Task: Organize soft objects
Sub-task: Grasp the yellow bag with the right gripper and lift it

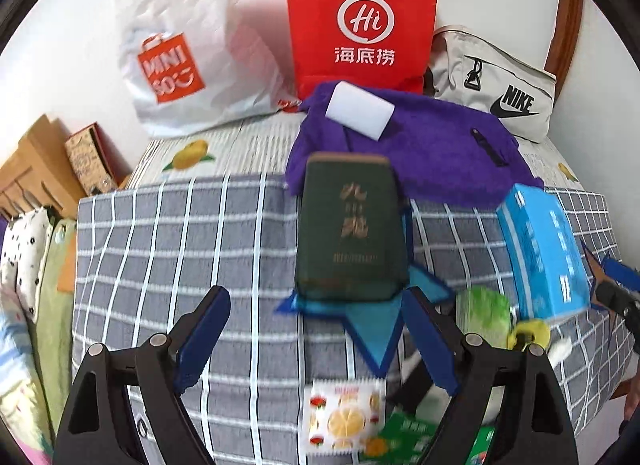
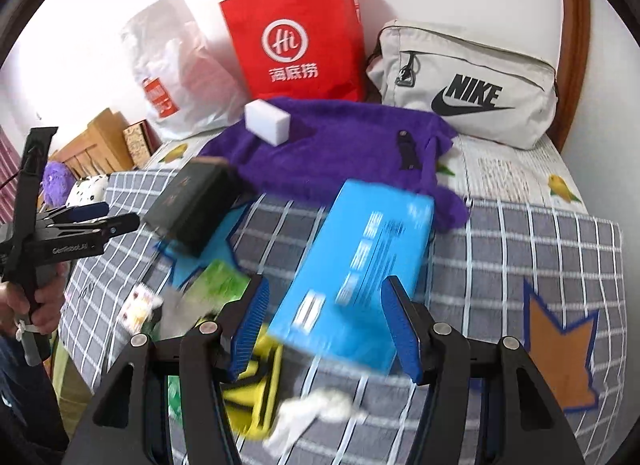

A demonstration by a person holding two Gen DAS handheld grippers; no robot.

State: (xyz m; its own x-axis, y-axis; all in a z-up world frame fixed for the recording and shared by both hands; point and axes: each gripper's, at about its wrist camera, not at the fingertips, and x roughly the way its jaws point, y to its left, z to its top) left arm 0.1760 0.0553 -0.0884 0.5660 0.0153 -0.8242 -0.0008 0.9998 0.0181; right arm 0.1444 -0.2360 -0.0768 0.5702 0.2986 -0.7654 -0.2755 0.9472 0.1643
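Since neither pair of tongs has anything clamped, the job looks to be at the reach-in stage, with no soft thing picked up yet

Nearest in the right wrist view, a crumpled white tissue (image 2: 320, 405) lies at 6 o'clock on the grey checked cover (image 2: 520, 245), just beside a yellow and black item (image 2: 256, 377). The right gripper (image 2: 326, 283) stands about half spread. A blue carton (image 2: 360, 273) sits ahead between its jaws, but a gap shows at the 9 o'clock pad, so I judge it released, not gripping. An orange felt star (image 2: 560, 345) lies flat at 4 o'clock, well clear of the clutter.

In the left wrist view, the left gripper (image 1: 318, 297) is spread wide and bare. A snack packet (image 1: 344, 417) lies at 6 o'clock, and a blue felt star (image 1: 376, 329) is pinned under a dark green book (image 1: 352, 225) at 12 o'clock.

Further off, at 12 o'clock in both views, is the main soft thing: a purple fleece (image 2: 340, 145) spread across the bed, with a white sponge block (image 2: 267, 120) resting on its far corner. At the wall stand 3 likely containers: a white plastic bag (image 2: 176, 77) at 10 o'clock, a red paper bag (image 2: 296, 37) at 12 and a grey Nike pouch (image 2: 472, 85) at 1

The next move calls for settling on 1 soft piece and closing gently on it. The book must come off the blue star first, and the carton blocks the right hand's straight path to the fleece
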